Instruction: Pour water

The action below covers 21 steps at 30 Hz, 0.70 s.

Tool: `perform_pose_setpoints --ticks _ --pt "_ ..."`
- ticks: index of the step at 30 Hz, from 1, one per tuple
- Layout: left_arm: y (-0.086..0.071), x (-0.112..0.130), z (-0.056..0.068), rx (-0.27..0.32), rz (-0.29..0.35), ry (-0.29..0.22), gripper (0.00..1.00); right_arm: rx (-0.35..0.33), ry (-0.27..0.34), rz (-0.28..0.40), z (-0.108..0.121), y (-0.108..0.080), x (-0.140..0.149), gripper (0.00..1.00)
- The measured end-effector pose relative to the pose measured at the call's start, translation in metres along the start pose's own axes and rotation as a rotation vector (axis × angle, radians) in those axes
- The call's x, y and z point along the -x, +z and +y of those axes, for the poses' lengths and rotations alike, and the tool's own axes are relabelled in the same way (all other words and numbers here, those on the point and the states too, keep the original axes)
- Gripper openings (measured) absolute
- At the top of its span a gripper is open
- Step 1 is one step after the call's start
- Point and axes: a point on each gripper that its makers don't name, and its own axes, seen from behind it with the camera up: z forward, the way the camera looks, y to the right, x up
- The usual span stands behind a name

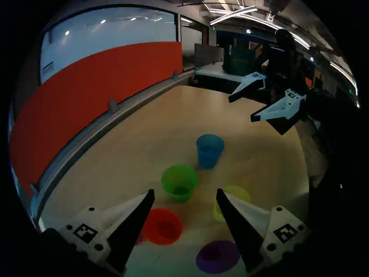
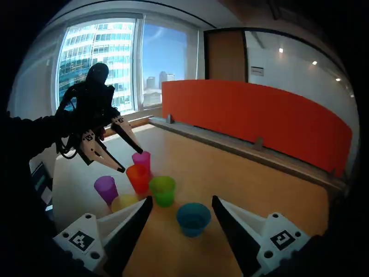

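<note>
Upright on the wooden table (image 1: 258,161): blue cup (image 1: 210,150), green cup (image 1: 180,182) near it, then yellow cup (image 2: 122,201), red cup (image 1: 161,226), purple cup (image 1: 217,256) and pink cup (image 2: 142,159), clustered close. Hovering over the cluster, left gripper (image 1: 184,190), fingers spread wide, gripping nothing. Raised near the table's far edge, well apart, right gripper (image 1: 241,109), likewise wide open and empty. Beyond, orange partition (image 1: 92,101) and windows (image 2: 101,55).
</note>
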Motion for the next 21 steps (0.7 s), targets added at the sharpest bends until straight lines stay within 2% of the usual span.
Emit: perform_pose_setpoints --ticks 12,21 --pt "0.041 0.012 -0.001 0.046 -0.126 0.061 1.00 -0.007 0.017 -0.035 0.014 0.018 0.025 1.00" --pt "0.055 0.026 -0.001 0.063 -0.197 0.082 1.00 -0.012 -0.004 -0.061 0.016 0.028 0.037 1.00"
